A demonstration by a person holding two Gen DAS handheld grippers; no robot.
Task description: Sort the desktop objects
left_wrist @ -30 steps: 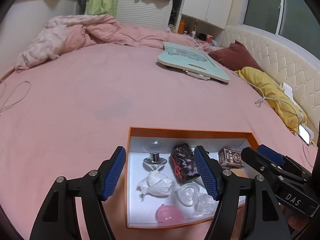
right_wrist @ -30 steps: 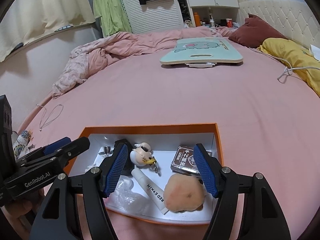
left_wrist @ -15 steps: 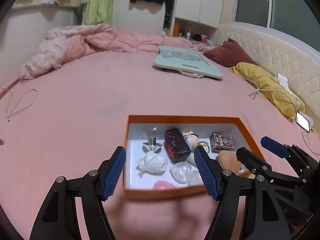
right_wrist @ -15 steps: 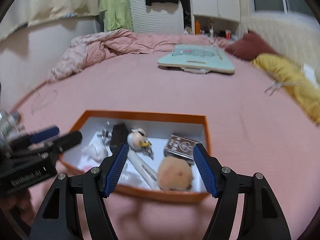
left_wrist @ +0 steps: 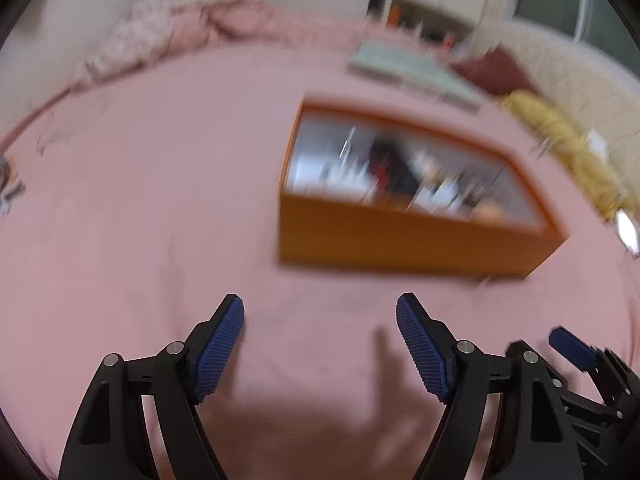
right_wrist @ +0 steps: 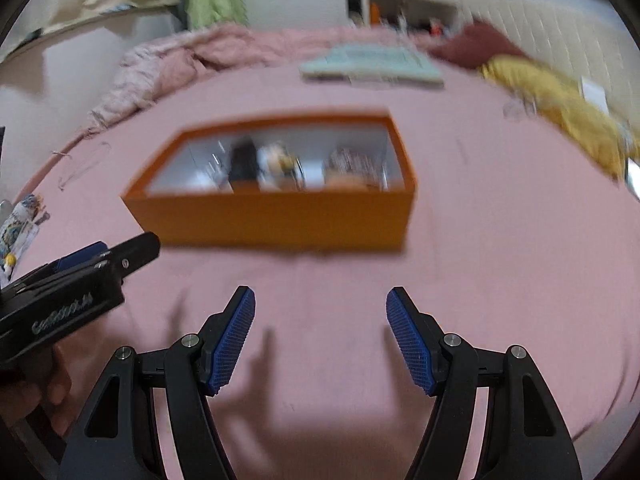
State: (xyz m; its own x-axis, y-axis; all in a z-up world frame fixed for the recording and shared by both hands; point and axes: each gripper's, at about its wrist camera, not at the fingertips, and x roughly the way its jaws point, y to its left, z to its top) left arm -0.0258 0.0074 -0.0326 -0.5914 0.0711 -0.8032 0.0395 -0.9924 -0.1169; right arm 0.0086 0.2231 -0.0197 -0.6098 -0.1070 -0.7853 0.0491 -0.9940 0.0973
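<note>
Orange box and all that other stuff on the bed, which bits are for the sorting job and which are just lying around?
For the job:
orange box
blurry small things inside it
left claw, open
right claw, open

Just lying around:
teal board
yellow pillow
dark red pillow
pink blanket

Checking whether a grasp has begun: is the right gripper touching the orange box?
Apart. In the right wrist view, the right gripper is open and empty, with bare pink bedsheet between its fingers and the orange box.
</note>
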